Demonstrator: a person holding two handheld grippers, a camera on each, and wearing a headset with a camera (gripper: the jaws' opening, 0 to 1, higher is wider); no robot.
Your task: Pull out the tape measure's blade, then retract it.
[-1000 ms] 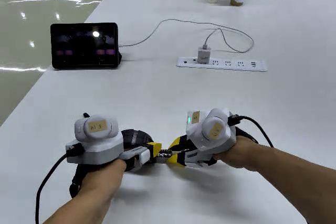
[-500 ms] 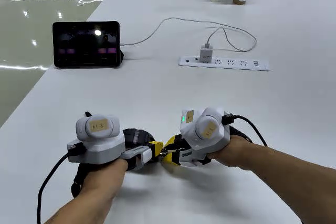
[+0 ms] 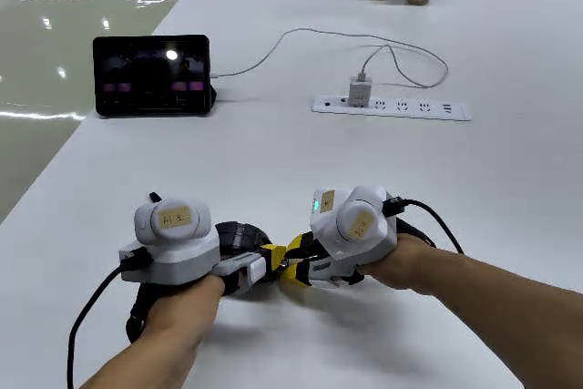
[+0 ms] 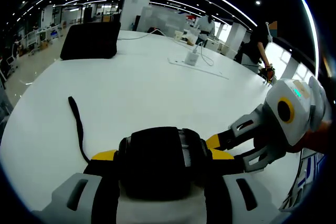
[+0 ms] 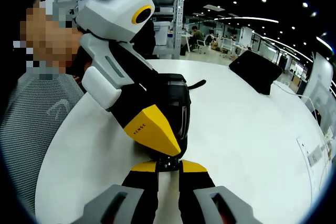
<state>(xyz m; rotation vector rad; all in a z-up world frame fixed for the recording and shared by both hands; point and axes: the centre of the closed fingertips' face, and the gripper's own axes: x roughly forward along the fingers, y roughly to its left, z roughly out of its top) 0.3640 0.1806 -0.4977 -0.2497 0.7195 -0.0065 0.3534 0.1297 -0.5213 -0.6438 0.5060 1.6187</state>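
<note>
Left gripper (image 3: 260, 265) jaws clamp tape measure (image 4: 160, 161); right gripper (image 5: 168, 168) jaws pinch blade tip (image 5: 168, 161); wide table (image 3: 273, 152) ahead.

Blk tape measure (image 4: 160, 158), on white table (image 3: 273, 161), blade tip (image 5: 168, 164) barely out

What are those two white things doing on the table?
A person holds a gripper in each hand at a white table. The left gripper is shut on a black tape measure. The right gripper pinches the blade tip right beside it, so hardly any blade is out.
</note>
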